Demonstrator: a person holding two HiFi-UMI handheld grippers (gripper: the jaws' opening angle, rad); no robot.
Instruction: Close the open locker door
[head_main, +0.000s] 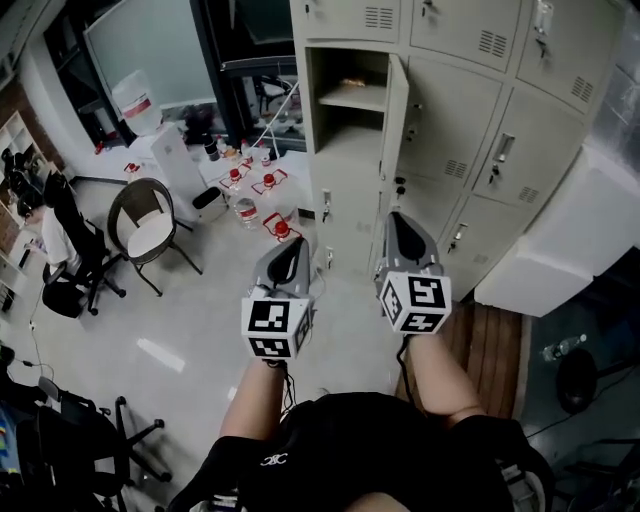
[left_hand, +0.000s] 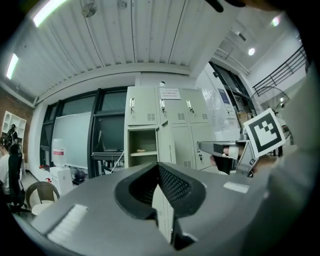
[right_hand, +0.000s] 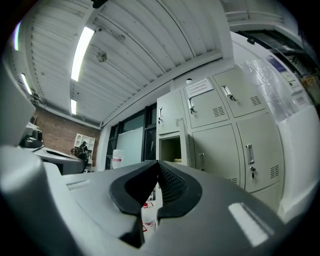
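A bank of beige lockers (head_main: 470, 110) fills the top of the head view. One locker compartment (head_main: 348, 95) stands open, with a shelf inside. Its door (head_main: 395, 115) swings out toward me, edge-on. My left gripper (head_main: 297, 243) is shut and empty, held low in front of the lockers. To its right my right gripper (head_main: 398, 215) is also shut and empty, its tip just below the open door and apart from it. In the left gripper view the open compartment (left_hand: 141, 146) and door (left_hand: 165, 145) lie ahead beyond the gripper (left_hand: 158, 165). The right gripper view shows the door (right_hand: 183, 145) above the gripper (right_hand: 156, 164).
A round chair (head_main: 145, 225), a water dispenser (head_main: 170, 160) and several red-capped bottles (head_main: 262, 182) stand on the floor to the left. A seated person (head_main: 55, 240) is at the far left. A white cabinet (head_main: 570, 240) and a wooden step (head_main: 495, 345) lie to the right.
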